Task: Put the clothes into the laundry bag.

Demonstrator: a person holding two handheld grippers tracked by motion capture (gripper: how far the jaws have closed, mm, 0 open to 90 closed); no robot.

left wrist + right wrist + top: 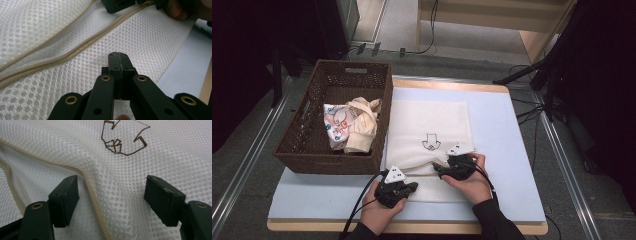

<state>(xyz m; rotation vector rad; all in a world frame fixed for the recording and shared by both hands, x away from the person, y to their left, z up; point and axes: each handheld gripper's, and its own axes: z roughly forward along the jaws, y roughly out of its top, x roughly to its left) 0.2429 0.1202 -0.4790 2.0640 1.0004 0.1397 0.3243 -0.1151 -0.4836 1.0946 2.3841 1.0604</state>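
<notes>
Item: white mesh laundry bag (429, 137), lying flat on the pale blue mat (512, 150) that covers the tabletop, left of the mat's middle, its near edge close to the mat's near edge. A small brown line emblem (430, 143) is stitched at the bag's centre (clear in the right gripper view (123, 138)). A beige zipper (75, 51) runs across the bag near its near end and stands open, showing white lining between its two tracks.

Left gripper (404, 189): at the bag's near left part, jaws pressed together over the mesh (119, 60); whether any fabric is pinched between them cannot be told.

Right gripper (441, 171): at the bag's near end, just beside the emblem; jaws wide apart (111, 200), straddling a raised fold of mesh with the zipper track running between them.

Also present: brown wicker basket (312, 100) at the tabletop's far left corner, touching the bag's left edge, holding crumpled clothes (352, 125) (cream and printed).
</notes>
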